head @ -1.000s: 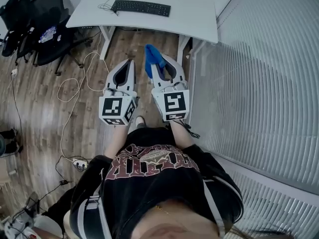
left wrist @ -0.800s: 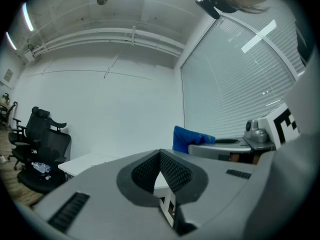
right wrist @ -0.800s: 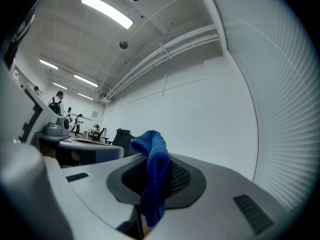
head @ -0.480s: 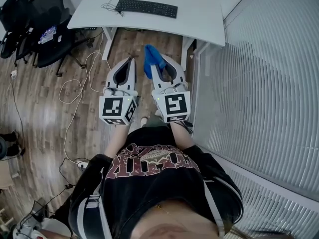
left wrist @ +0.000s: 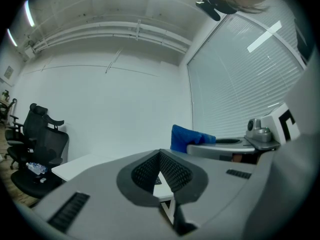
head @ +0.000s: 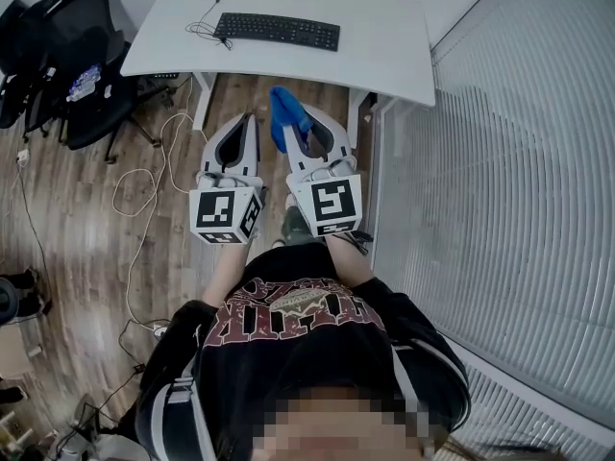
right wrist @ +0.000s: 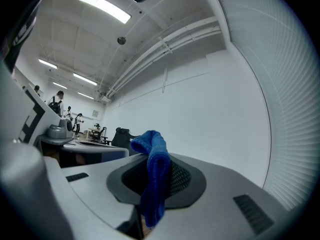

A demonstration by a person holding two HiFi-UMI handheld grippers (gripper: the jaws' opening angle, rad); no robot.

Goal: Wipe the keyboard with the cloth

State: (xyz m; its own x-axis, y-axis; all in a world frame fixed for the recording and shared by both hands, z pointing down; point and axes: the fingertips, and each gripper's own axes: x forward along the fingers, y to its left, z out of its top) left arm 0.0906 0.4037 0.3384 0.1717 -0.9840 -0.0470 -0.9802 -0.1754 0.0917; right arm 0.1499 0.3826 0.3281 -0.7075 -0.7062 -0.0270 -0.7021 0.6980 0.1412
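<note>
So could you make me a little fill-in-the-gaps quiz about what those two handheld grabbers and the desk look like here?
1. The cloth clamped in the right gripper is ___ in colour.
2. The black keyboard lies on a white ___.
3. The left gripper has its jaws together and holds ___.

Missing words: blue; desk; nothing.
</note>
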